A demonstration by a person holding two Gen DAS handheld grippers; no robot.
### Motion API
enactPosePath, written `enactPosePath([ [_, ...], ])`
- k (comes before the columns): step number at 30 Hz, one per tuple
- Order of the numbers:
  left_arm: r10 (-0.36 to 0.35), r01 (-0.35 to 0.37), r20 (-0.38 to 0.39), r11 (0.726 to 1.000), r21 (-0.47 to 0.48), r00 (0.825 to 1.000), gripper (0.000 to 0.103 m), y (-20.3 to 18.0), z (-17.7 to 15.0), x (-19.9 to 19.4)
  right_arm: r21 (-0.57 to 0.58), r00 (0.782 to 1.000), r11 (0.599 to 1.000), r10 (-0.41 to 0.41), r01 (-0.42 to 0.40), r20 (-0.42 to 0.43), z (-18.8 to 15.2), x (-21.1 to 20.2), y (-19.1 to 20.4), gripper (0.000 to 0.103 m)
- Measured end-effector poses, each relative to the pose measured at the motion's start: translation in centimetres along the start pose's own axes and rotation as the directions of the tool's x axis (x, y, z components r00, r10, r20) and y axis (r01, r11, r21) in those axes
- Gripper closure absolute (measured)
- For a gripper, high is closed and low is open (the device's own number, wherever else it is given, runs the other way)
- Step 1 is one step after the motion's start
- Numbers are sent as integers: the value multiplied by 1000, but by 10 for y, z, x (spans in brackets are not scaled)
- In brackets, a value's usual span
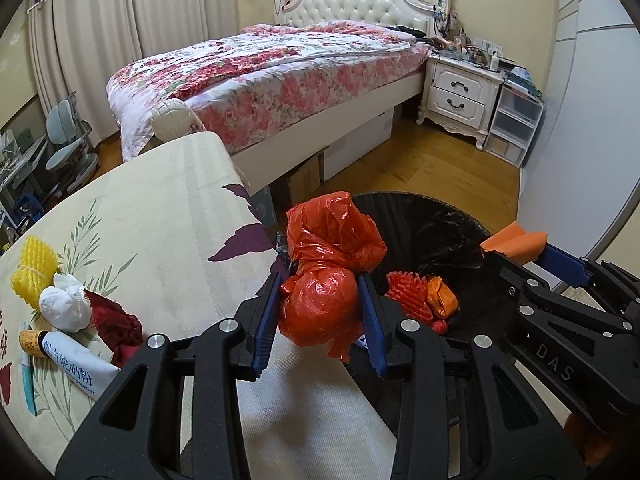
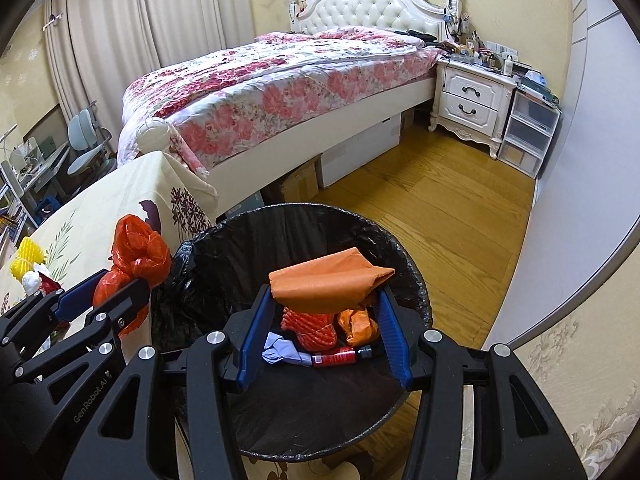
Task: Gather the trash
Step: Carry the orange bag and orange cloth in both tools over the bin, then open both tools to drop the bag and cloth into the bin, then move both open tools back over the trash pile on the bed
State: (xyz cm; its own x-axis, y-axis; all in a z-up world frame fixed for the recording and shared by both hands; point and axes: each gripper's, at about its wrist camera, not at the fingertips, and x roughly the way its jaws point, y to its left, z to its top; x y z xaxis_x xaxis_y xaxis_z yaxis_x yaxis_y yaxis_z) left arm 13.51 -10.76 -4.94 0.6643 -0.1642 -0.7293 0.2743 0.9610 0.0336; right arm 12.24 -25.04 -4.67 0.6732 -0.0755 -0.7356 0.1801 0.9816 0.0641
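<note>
Right claw (image 2: 326,300) grips the orange paper (image 2: 328,282) dead over the bin (image 2: 408,264); left claw (image 1: 320,304), clamping the red bag (image 1: 320,300), sits at frame-left rim.

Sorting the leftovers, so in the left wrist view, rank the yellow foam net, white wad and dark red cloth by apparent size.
1. yellow foam net
2-3. white wad and dark red cloth look about alike; unranked.

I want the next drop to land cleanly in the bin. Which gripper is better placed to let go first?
Right. The right gripper holds the orange folded piece directly over the bin's opening. The left gripper holds its red plastic bag nearer the rim, beside the table edge, so it probably needs to move further in.
</note>
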Motion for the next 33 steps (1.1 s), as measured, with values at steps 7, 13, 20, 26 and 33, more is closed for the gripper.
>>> enactPosePath([
  [7,21,-21,6,1000,-3,1000,47,0,0,1,7,1000,1000,-16,16,-4,-1,1,-4,45],
  [13,29,-29,12,999,-20,1000,30,2,2,-2,11,999,999,-32,32,5,0,-4,-8,45],
  [20,42,-42,34,999,-3,999,22,1,2,-10,21,999,999,-46,46,13,-1,-11,-11,43],
  [26,59,-58,42,998,-29,997,18,17,-3,-26,11,999,999,-33,32,19,-4,-19,-2,42],
  [33,103,-99,41,992,-79,994,18,52,-19,-49,-38,1000,999,15,-14,16,-9,-23,29,42],
])
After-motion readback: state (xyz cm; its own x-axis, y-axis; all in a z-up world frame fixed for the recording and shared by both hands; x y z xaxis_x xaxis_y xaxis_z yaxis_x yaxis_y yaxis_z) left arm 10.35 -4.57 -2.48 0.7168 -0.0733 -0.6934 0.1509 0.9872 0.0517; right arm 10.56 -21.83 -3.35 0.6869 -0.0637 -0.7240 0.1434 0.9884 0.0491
